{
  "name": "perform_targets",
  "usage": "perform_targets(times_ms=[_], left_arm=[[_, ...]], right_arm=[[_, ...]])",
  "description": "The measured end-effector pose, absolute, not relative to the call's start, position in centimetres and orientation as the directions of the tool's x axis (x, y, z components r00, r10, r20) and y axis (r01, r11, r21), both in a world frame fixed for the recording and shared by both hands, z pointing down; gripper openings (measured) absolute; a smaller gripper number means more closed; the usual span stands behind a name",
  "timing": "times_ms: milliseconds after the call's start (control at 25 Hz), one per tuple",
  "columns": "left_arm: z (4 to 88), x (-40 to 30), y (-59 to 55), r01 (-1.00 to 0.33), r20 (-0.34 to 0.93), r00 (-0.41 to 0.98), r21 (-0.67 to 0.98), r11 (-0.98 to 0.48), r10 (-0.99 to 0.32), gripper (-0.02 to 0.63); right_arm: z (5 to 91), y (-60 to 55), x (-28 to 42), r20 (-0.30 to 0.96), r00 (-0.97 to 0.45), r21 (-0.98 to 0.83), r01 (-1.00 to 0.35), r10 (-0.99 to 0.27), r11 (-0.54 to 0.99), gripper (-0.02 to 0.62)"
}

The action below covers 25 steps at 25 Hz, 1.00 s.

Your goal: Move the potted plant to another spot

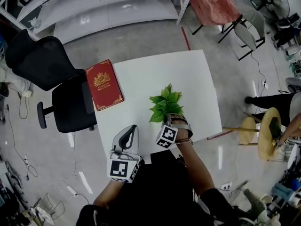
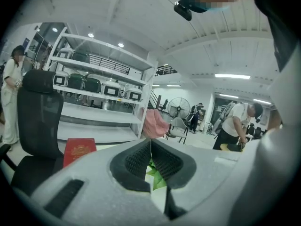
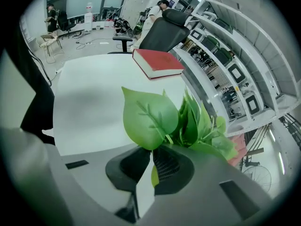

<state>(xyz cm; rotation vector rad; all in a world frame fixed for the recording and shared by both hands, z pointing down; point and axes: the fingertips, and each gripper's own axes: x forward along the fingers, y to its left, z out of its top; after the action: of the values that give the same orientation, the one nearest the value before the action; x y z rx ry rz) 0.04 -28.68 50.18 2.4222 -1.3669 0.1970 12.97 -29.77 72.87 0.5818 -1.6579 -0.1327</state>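
Note:
The potted plant is a bunch of green leaves near the front edge of the white table; its pot is hidden under the leaves and my gripper. My right gripper sits at the plant's base. In the right gripper view the leaves rise straight off the jaws, which stand nearly together on the plant with a leaf and a white sliver pinched between the pads. My left gripper hovers at the table's front edge, left of the plant, shut and holding nothing. A few leaves peek from behind it.
A red book lies on the table's left edge. A black office chair stands to the left of the table. White shelves run along the back. A round wooden stool and a folding chair draped with pink cloth stand to the right.

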Motion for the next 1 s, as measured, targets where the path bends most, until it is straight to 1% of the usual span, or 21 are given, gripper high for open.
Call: perform_targets(times_ms=[560,1000], left_arm=[[49.3,-4.1,-24.9,-0.856,0.263,0.515,0.218,-0.469,-0.816,0.017],[48.1,-7.7,-19.5,-0.841,0.228,0.539,0.197,-0.503,-0.811,0.017]], right_arm=[[72.8,-26.3,9.8,0.889,-0.076,0.421,-0.251,-0.451,0.872,0.015],[72.9,-20.4,6.0,0.883,-0.077,0.437,-0.223,-0.463,0.871,0.015]])
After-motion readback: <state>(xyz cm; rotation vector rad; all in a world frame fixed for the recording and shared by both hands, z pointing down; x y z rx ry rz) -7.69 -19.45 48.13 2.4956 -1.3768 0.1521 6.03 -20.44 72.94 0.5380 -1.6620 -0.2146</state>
